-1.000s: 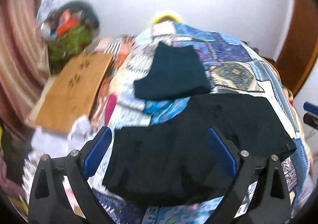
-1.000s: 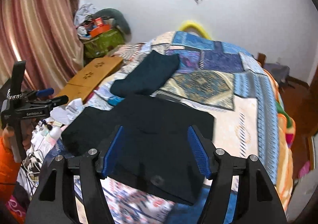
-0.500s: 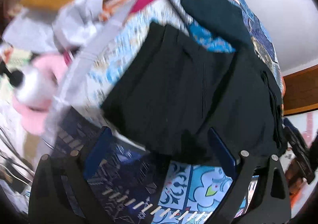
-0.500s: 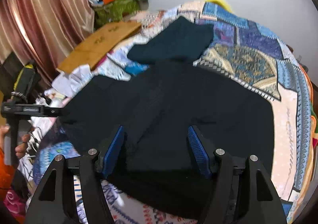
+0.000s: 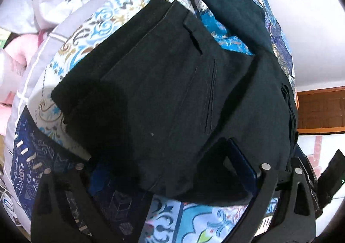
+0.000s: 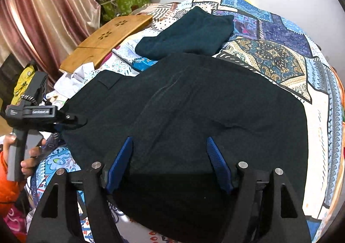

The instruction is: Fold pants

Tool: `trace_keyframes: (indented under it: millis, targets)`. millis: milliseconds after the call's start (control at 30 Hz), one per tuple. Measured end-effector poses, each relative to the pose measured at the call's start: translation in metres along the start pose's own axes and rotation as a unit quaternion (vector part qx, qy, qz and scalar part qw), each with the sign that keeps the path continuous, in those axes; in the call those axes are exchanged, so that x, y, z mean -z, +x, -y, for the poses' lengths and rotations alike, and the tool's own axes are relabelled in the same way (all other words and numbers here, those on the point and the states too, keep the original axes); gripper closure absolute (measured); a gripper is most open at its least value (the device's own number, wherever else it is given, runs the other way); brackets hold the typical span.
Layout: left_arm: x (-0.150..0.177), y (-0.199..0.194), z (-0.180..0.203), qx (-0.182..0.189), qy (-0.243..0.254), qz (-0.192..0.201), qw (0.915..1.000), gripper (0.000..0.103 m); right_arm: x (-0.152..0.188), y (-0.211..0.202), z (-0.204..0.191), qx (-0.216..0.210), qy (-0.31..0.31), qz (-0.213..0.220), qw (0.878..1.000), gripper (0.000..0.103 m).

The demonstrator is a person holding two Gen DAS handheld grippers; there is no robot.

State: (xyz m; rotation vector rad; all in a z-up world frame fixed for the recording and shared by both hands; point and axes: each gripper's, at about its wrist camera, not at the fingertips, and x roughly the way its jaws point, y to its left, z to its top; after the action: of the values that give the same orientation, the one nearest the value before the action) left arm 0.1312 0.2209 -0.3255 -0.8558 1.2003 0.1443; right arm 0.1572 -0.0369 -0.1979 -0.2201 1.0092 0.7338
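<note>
Black pants [image 6: 194, 109] lie folded on the patchwork bedspread [image 6: 269, 57], waistband end at the left near the bed edge; the left wrist view shows them too [image 5: 172, 83]. My left gripper [image 5: 163, 167] is open, low over the near waistband corner, its fingers straddling the cloth edge. It also shows in the right wrist view [image 6: 71, 120], touching the pants' left edge. My right gripper [image 6: 170, 163] is open, fingers wide apart just above the near edge of the pants. No cloth is pinched in either.
A folded dark teal garment [image 6: 189, 34] lies beyond the pants. A wooden lap desk [image 6: 107, 40], white crumpled cloth [image 6: 71, 75] and a green box of clutter [image 6: 125, 1] sit at the left. Curtain [image 6: 43, 16] at the far left.
Both grippers have dropped closer to the pants. The left one swung down to the waistband corner at the bed edge. The right one moved forward over the near edge. Both stay open.
</note>
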Motion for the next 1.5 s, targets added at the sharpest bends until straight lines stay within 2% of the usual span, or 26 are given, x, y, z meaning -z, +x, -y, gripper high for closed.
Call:
trace_keyframes:
  millis: [133, 167, 233, 267, 433, 500, 600, 733, 833, 933, 1100, 1200, 1267, 1333, 1400, 1500]
  targets:
    - [-0.003, 0.000, 0.011, -0.022, 0.029, 0.022, 0.9991, 0.045, 0.000, 0.000, 0.001, -0.006, 0.004, 0.002, 1.000, 0.034]
    - [-0.003, -0.001, 0.013, -0.023, 0.036, 0.029, 0.9986, 0.048, 0.000, 0.000, 0.002, -0.007, 0.005, 0.002, 1.000, 0.033]
    - [-0.007, -0.004, 0.019, -0.020, 0.048, 0.034, 0.9981, 0.069, 0.000, 0.000, 0.002, -0.008, 0.005, 0.003, 1.000, 0.034]
    - [-0.009, -0.006, 0.021, -0.030, 0.052, 0.040, 0.9974, 0.073, 0.000, 0.000, 0.002, -0.009, 0.005, 0.003, 1.000, 0.034]
    - [-0.024, -0.034, 0.049, -0.047, 0.094, 0.084, 0.9910, 0.081, 0.000, -0.008, 0.005, -0.012, 0.016, 0.009, 1.000, 0.034]
    - [-0.027, -0.052, 0.066, -0.056, 0.125, 0.106, 0.9849, 0.082, 0.001, -0.015, 0.008, -0.014, 0.022, 0.018, 0.999, 0.034]
    - [-0.030, -0.077, 0.103, -0.067, 0.176, 0.143, 0.9717, 0.083, 0.003, -0.029, 0.018, -0.011, 0.034, 0.035, 0.999, 0.034]
    - [-0.020, -0.116, 0.155, -0.071, 0.239, 0.199, 0.9477, 0.083, 0.008, -0.048, 0.034, 0.007, 0.046, 0.056, 0.997, 0.034]
    - [-0.016, -0.130, 0.200, -0.050, 0.272, 0.221, 0.9354, 0.083, 0.016, -0.060, 0.051, 0.015, 0.066, 0.064, 0.996, 0.034]
    - [-0.008, -0.135, 0.244, -0.026, 0.307, 0.226, 0.9241, 0.083, 0.027, -0.063, 0.065, 0.015, 0.087, 0.064, 0.994, 0.034]
    - [0.017, -0.124, 0.312, 0.016, 0.366, 0.213, 0.9057, 0.083, 0.045, -0.063, 0.086, 0.019, 0.115, 0.056, 0.992, 0.034]
    - [0.035, -0.103, 0.343, 0.043, 0.395, 0.184, 0.8992, 0.083, 0.056, -0.070, 0.100, 0.019, 0.134, 0.060, 0.989, 0.034]
    - [0.046, -0.077, 0.359, 0.057, 0.409, 0.146, 0.8990, 0.083, 0.063, -0.076, 0.108, 0.022, 0.144, 0.063, 0.987, 0.034]
    - [0.060, -0.043, 0.369, 0.052, 0.422, 0.105, 0.8991, 0.083, 0.070, -0.083, 0.117, 0.027, 0.157, 0.067, 0.985, 0.034]
    - [0.077, -0.011, 0.370, 0.040, 0.441, 0.072, 0.8939, 0.083, 0.078, -0.089, 0.124, 0.032, 0.168, 0.068, 0.983, 0.034]
    - [0.108, 0.038, 0.362, 0.021, 0.470, 0.002, 0.8822, 0.082, 0.090, -0.095, 0.133, 0.036, 0.181, 0.065, 0.981, 0.034]
